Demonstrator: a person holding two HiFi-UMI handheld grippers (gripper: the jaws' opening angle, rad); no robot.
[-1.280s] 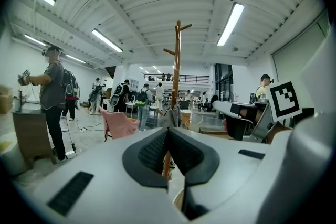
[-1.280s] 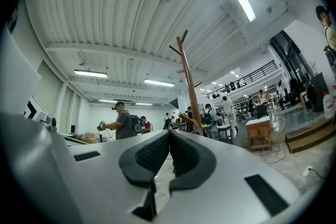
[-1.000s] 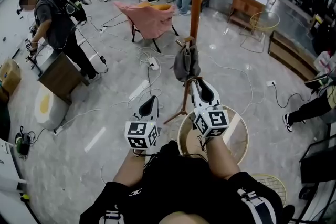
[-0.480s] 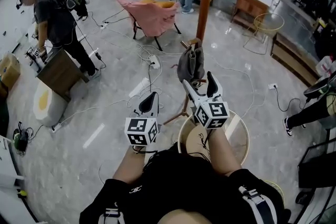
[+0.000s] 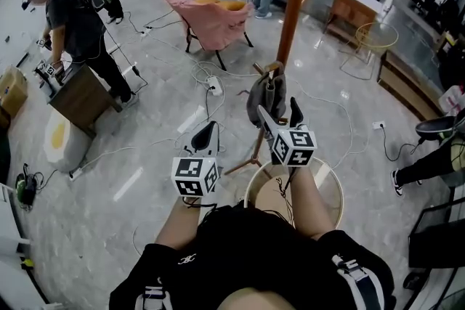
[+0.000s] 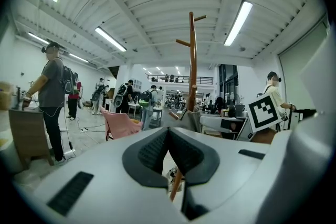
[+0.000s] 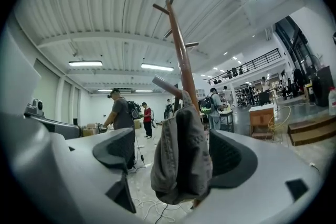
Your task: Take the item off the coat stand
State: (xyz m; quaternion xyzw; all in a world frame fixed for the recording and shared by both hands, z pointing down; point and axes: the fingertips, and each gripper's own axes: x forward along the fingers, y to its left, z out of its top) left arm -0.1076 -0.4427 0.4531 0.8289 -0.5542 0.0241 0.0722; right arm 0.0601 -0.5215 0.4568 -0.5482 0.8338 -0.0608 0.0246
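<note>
A person stands on a pale stone floor before a tall wooden coat stand, a gripper in each hand. A limp grey cap hangs from a low peg on the stand's pole. The right gripper is raised to the cap; its jaws are opening, one on each side of the cap, not squeezing it. The left gripper is lower and to the left, away from the stand, its jaws pressed together with nothing between them.
</note>
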